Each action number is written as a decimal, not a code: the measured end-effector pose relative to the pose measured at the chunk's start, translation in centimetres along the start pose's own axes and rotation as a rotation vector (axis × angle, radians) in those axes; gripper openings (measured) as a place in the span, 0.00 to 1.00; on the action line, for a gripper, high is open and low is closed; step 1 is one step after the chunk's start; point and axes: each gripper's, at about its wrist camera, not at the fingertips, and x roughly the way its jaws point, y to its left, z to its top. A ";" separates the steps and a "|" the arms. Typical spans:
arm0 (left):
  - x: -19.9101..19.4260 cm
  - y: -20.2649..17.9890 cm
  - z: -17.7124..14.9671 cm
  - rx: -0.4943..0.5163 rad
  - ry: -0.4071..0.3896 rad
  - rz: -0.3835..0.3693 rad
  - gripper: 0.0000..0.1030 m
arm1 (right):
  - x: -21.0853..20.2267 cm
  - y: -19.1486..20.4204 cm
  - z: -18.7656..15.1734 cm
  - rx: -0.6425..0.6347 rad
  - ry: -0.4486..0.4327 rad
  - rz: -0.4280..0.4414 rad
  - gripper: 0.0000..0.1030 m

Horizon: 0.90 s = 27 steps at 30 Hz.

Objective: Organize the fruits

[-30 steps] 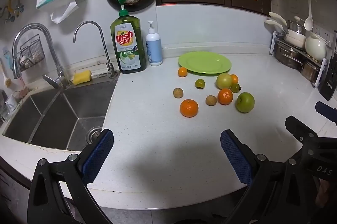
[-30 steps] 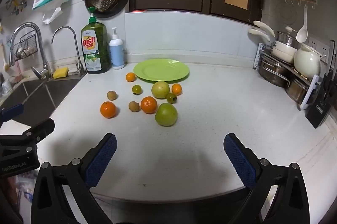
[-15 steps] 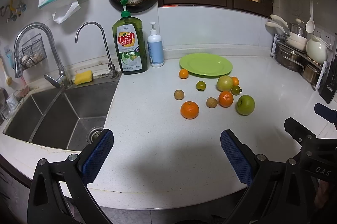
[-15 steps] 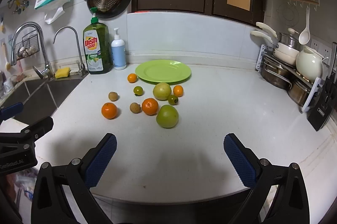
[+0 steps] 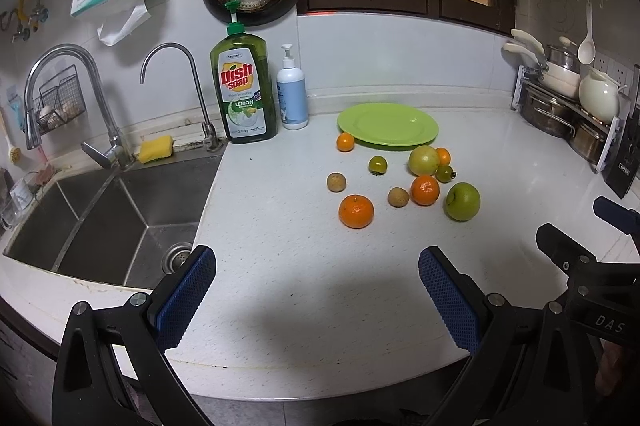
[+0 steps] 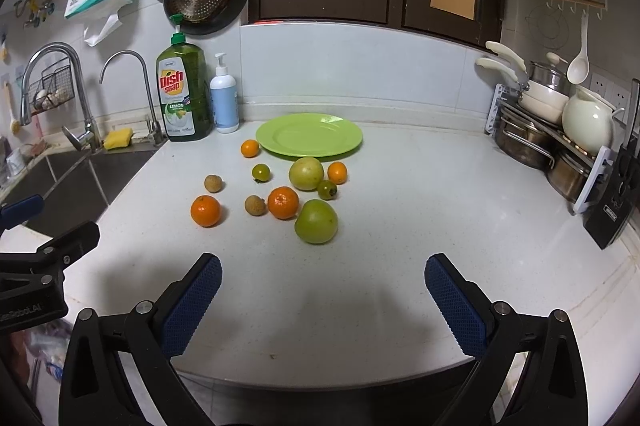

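Observation:
Several fruits lie loose on the white counter in front of an empty green plate (image 5: 387,125) (image 6: 309,135): a large green apple (image 5: 463,201) (image 6: 316,221), a yellow-green apple (image 5: 423,160) (image 6: 306,173), oranges (image 5: 356,211) (image 6: 205,211), small brown fruits (image 5: 336,182) and small green tomatoes (image 5: 377,165). My left gripper (image 5: 316,290) is open and empty above the counter's near edge. My right gripper (image 6: 322,292) is open and empty, just short of the green apple.
A steel sink (image 5: 100,214) with taps lies to the left. A dish soap bottle (image 5: 244,94) and a white pump bottle (image 5: 293,98) stand at the back wall. A rack of pots and a white jug (image 6: 560,138) fills the right side.
Both grippers have drifted slightly; the view shifted a little. The fruits and plate have not moved, and both grippers stay open.

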 end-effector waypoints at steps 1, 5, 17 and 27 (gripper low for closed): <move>0.0 -0.1 0.0 -0.001 0.001 -0.001 1.00 | 0.0 0.0 0.0 0.000 0.000 0.000 0.99; 0.2 -0.2 0.1 -0.002 0.004 -0.002 1.00 | 0.0 -0.1 0.0 0.000 0.001 0.001 0.99; 0.3 -0.3 0.1 -0.003 0.004 -0.004 1.00 | 0.2 -0.2 0.1 0.000 0.003 0.004 0.99; 0.6 -0.5 0.0 -0.001 0.005 -0.009 1.00 | 0.4 -0.2 0.1 0.000 0.005 0.003 0.99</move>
